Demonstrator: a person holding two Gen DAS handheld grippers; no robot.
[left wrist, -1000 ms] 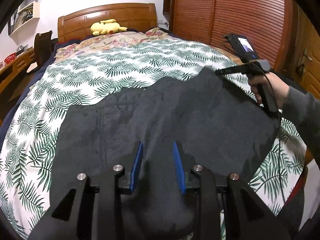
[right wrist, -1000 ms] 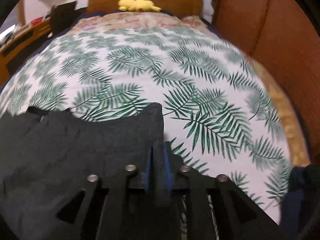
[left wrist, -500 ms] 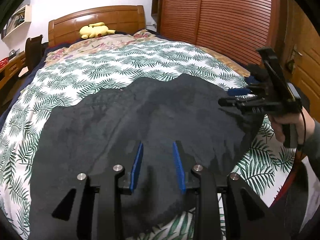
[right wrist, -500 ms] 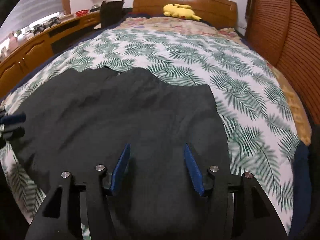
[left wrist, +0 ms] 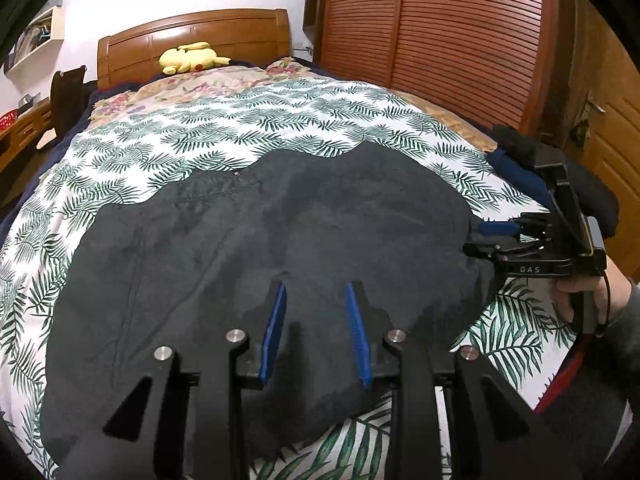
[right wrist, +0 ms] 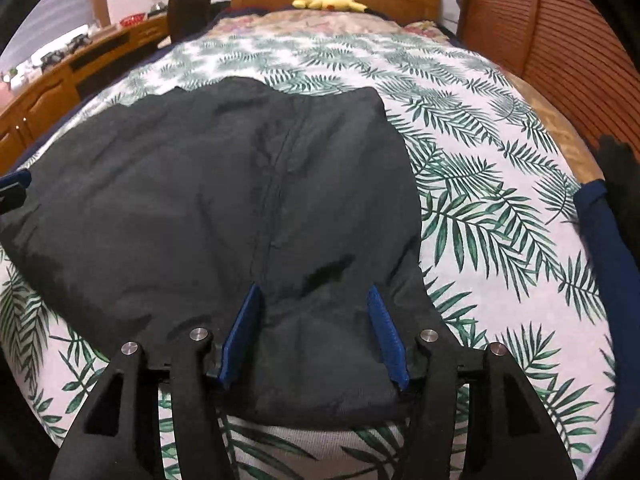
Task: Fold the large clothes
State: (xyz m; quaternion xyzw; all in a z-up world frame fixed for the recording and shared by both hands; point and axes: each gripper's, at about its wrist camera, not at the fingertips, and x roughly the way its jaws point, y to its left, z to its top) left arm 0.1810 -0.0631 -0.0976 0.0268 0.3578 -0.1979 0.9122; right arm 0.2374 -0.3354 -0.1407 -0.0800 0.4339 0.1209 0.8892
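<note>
Bed (left wrist: 248,120) with wooden headboard (left wrist: 192,36), covered by a white quilt with green fern print (left wrist: 280,124). Floral bedding (left wrist: 208,84) at the head end, yellow plush toy (left wrist: 192,58) on it against the headboard. Dark grey garment (left wrist: 280,232) lies spread flat over the near half of the quilt, seam running down its middle in the right wrist view (right wrist: 276,184). Navy cloth (right wrist: 604,224) and a black item (left wrist: 592,192) sit at the bed's right edge, beside the garment, not touching it in the right wrist view.
</note>
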